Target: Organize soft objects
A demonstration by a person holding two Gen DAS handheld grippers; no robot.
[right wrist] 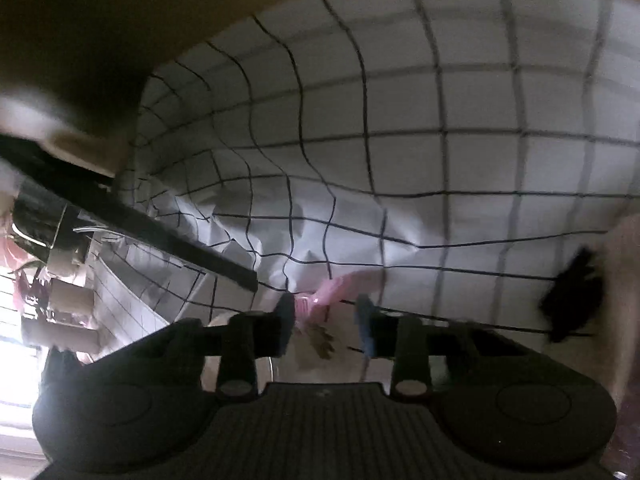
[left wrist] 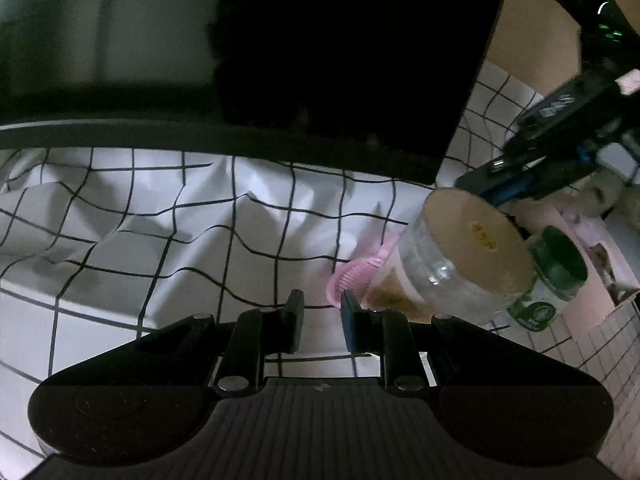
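- The left claw hangs low over the checked cloth on the tabletop, its jaws spread with a bare gap between them, pinching nothing.
- The pink comb-like piece lies on the cloth at about one o'clock from that claw, just beyond the right jaw and touching the side of the clear jar.
- A green-capped bottle sits just beside the jar, at two o'clock from the left claw.
- The right claw is spread too; in its blurred view the pink piece sits at twelve o'clock, near the left jaw, not clamped as far as I can tell.
- A dark fuzzy object lies at three o'clock in the right view; too blurred to name.
- Likely step: picking the pink piece off the cloth.
- To do it well, one claw should straddle the piece across its narrow side and close gently, keeping off the jar, which could tip.
- Loose, wrinkled cloth may get caught, so the jaws should stay just above the folds.
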